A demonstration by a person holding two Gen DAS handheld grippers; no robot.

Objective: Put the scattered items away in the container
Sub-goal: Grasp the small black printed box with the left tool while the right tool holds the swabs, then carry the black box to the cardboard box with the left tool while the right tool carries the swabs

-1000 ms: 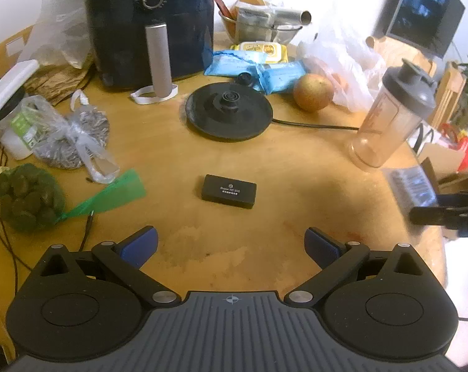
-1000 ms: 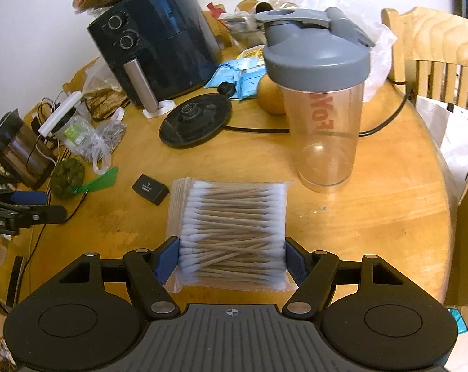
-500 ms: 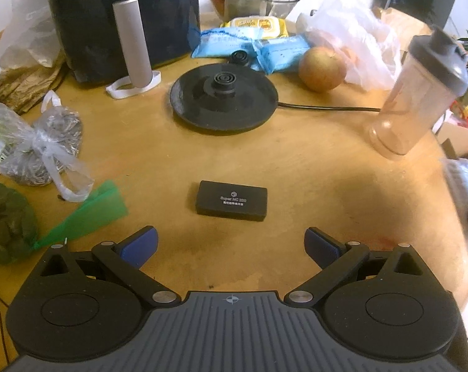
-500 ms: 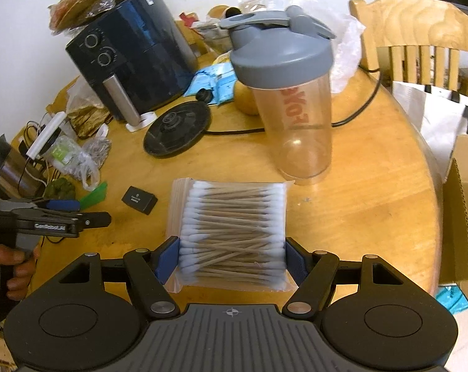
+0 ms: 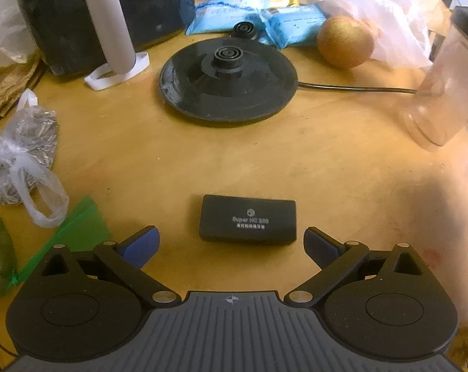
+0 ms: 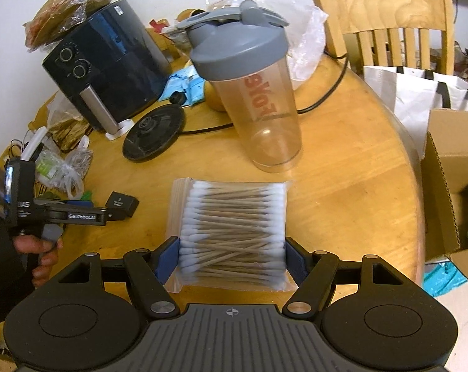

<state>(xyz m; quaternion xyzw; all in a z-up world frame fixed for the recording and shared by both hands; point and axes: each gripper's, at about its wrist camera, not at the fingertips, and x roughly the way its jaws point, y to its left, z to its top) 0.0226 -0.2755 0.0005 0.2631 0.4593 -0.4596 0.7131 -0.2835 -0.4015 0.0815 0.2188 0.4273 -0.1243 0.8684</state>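
Observation:
A small black box point(image 5: 247, 219) with white lettering lies flat on the wooden table point(image 5: 327, 170). My left gripper point(image 5: 231, 243) hangs just above and in front of it, its jaws wide and closing, the pads clear of the box. The same box point(image 6: 122, 203) shows at the left of the right wrist view, just past the left gripper's fingers. My right gripper point(image 6: 232, 260) is shut on a clear bag of cotton swabs point(image 6: 234, 229), held over the table. An open cardboard box point(image 6: 451, 186) stands off the table's right edge.
A black kettle base point(image 5: 229, 82) with its cord sits mid-table, an air fryer point(image 6: 109, 68) behind it. A grey-lidded shaker bottle point(image 6: 252, 93) stands beyond the swabs. A round fruit point(image 5: 345, 42), blue packets point(image 5: 249, 21) and tied plastic bags point(image 5: 20, 158) crowd the edges. A wooden chair point(image 6: 385, 21) is behind.
The left gripper has come down and forward, so the black box now lies close between its fingers. The right gripper has rolled slightly, still holding the swab bag.

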